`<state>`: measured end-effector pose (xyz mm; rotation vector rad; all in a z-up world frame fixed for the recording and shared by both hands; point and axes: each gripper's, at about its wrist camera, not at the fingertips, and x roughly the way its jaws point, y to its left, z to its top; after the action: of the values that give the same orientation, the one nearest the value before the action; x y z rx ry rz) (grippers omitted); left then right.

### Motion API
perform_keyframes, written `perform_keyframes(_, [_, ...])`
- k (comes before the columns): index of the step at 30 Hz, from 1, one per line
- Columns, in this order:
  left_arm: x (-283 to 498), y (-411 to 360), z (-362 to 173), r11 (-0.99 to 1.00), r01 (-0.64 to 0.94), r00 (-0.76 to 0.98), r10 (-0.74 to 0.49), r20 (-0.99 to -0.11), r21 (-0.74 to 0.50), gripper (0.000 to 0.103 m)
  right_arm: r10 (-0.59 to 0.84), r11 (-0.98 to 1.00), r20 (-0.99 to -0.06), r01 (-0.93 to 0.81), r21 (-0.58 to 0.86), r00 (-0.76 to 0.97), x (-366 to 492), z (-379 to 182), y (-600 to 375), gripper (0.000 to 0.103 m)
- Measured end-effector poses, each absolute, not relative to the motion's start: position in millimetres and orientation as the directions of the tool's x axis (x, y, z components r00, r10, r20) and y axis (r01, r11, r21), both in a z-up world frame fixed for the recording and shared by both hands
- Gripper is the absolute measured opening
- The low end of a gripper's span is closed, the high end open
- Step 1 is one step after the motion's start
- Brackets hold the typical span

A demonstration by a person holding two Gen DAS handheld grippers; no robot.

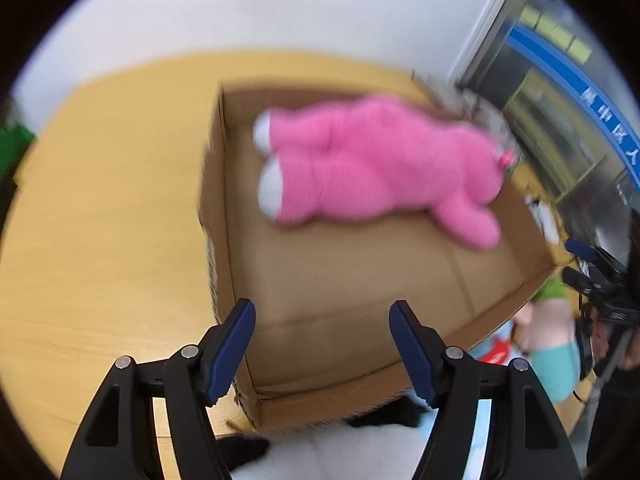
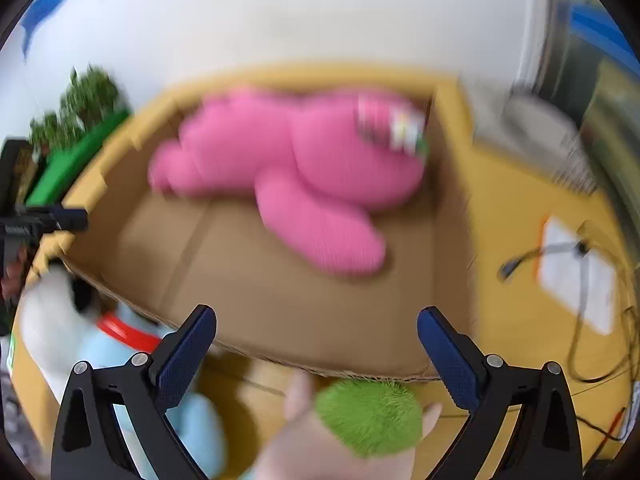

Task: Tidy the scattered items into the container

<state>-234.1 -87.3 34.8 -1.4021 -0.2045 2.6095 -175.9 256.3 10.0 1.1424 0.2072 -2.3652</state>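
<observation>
My left gripper (image 1: 322, 340) has its jaws standing apart with nothing between the blue pads; it hangs over the near corner of the cardboard box (image 1: 224, 216). My right gripper (image 2: 316, 344) is likewise spread wide and empty, positioned above the box's near wall (image 2: 280, 354).

The cardboard box sits on the yellow wooden counter (image 1: 100, 240). Inside it, the pink plush toy (image 1: 372, 164) lies on its side against the far wall, its white-soled feet toward the left in the left wrist view. In the right wrist view the pink plush toy (image 2: 288, 164) shows one limb stretched toward the box's middle. The rest of the box floor is bare cardboard.

Outside the box, just beside its near wall:
- a plush with green fuzzy hair (image 2: 370, 416) and a pale body, directly below my right gripper;
- a light blue plush (image 2: 100, 344) with a red part, touching a white plush (image 2: 52, 320).

A white sheet (image 2: 576, 276) and dark cables lie on the counter to the right of the box. Both views are blurred.
</observation>
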Motion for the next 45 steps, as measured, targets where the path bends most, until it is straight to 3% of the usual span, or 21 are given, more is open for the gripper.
perform_keyframes(3, [-203, -70, 68, -0.988, -0.078, -0.661, 0.153, -0.735, -0.135, 0.082, -0.436, -0.865, -0.638, 0.492, 0.101, -0.635, -139, 60, 257, 0.103])
perform_keyframes(9, [-143, -31, 99, -0.995, -0.016, -0.778, 0.073, -0.624, -0.097, 0.082, -0.417, -0.885, -0.533, 0.464, 0.052, -0.736, -76, 93, 239, 0.103])
perform_keyframes(23, [-74, 15, 87, -0.986, -0.014, -0.803, 0.109, -0.586, -0.163, 0.082, -0.320, -0.928, -0.572, 0.370, 0.030, -0.756, -29, 74, 259, 0.103])
perform_keyframes(45, [-75, 13, 70, -0.986, -0.008, -0.790, 0.107, -0.604, -0.165, 0.082, -0.274, -0.935, -0.595, 0.355, -0.020, -0.755, -25, 63, 256, 0.103])
